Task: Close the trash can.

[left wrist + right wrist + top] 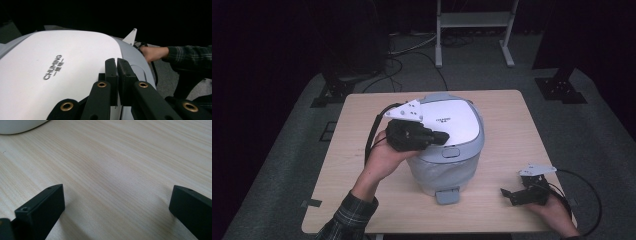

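A white and grey rice cooker (447, 145) stands in the middle of the wooden table (362, 115), its lid (57, 72) down and marked CHUMING. My left gripper (443, 138) lies over the lid's front left part, jaws pressed together with nothing between them; in the left gripper view its fingertips (117, 63) hover just above the white lid. My right gripper (507, 195) rests low at the table's front right, well away from the cooker. Its jaws stand wide apart over bare wood (112, 170), holding nothing.
A grey tab (447, 195) juts out at the cooker's base toward the front edge. The cooker's white rim (17, 125) shows at the top left of the right gripper view. A white frame (474, 30) and dark stands are on the floor beyond the table.
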`<state>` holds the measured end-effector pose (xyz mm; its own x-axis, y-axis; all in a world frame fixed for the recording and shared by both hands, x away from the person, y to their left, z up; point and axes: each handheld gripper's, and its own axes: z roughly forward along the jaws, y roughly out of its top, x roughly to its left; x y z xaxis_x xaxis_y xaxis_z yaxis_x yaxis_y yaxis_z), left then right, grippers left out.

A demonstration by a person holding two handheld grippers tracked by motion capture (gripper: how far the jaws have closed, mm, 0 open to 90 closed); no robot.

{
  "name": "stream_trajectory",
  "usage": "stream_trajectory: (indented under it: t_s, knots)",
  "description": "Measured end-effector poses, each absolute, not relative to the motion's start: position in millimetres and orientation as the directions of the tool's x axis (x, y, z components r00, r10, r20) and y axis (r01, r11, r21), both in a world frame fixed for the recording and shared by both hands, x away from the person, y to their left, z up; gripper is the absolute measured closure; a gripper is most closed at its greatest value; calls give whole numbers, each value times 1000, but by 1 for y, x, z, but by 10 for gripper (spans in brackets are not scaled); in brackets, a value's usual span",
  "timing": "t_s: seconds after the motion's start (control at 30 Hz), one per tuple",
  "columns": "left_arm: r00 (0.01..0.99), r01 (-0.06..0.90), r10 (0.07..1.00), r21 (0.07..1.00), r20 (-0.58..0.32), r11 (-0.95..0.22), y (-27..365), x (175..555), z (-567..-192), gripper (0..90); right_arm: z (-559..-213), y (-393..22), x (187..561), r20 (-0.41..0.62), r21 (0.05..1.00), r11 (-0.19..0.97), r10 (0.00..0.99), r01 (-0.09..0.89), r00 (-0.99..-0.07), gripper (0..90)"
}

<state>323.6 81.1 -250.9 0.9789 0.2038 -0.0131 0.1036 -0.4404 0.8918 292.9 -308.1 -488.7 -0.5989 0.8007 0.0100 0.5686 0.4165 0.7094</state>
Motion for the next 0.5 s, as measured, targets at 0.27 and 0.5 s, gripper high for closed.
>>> stream_trajectory:
  t_s: [0.27, 0.5]
  knots:
    - [979, 129, 200, 884, -41, -450, 76, 325, -250, 900, -489, -308, 293, 10, 709, 417, 801, 569, -599, 0]
    - [980, 106, 198, 866, -7, -489, 70, 321, -251, 900, -489, -307, 293, 10, 710, 412, 805, 571, -593, 0]
